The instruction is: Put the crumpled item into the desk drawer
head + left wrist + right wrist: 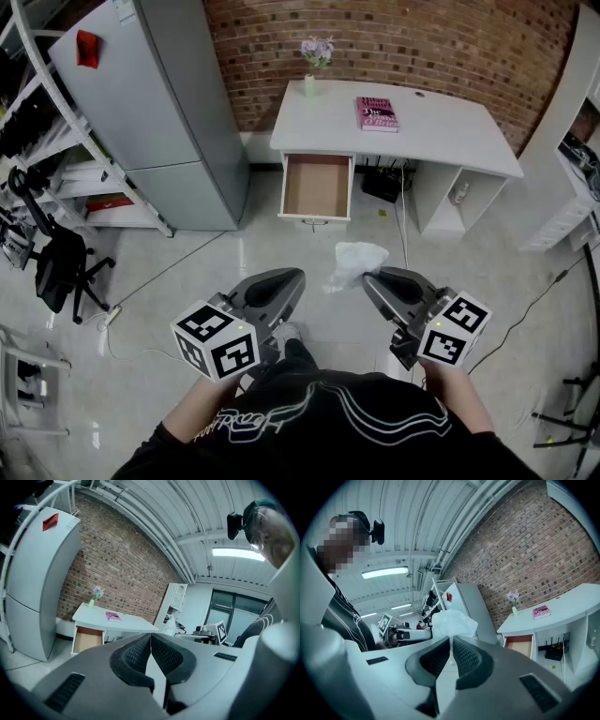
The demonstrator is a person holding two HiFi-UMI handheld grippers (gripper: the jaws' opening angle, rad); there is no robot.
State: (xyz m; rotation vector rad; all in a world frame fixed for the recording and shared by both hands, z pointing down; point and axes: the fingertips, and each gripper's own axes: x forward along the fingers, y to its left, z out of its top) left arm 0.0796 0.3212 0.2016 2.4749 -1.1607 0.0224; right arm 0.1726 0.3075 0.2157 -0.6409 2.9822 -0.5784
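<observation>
We find the right tool (451,641) with its jaws clamped on a crumpled, translucent white plastic item (452,622). A thin fold of it is pinched between the ribbed black pads, and the bulk bulges out past the tips. In the head view the crumpled item hangs at the tip of the right tool, over the pale glossy floor (272,248). It is short of the white desk (441,127) and well apart from the brown-lined drawer (317,187). That drawer stands pulled out at the left part of the desk front, its bare bottom facing up. The left tool (150,638) has its jaws together with nothing between them. It is held beside the right tool, the two near each other but apart, both in front of the person's black top (319,422). On the desk we note a pink book (378,113) lying flat. A small pale-green vase (309,84) with lilac flowers stands at the back edge, against the red brick wall (422,37). A tall grey refrigerator (159,112) stands to the left of the desk, and a black office chair (61,267) stands further left.
</observation>
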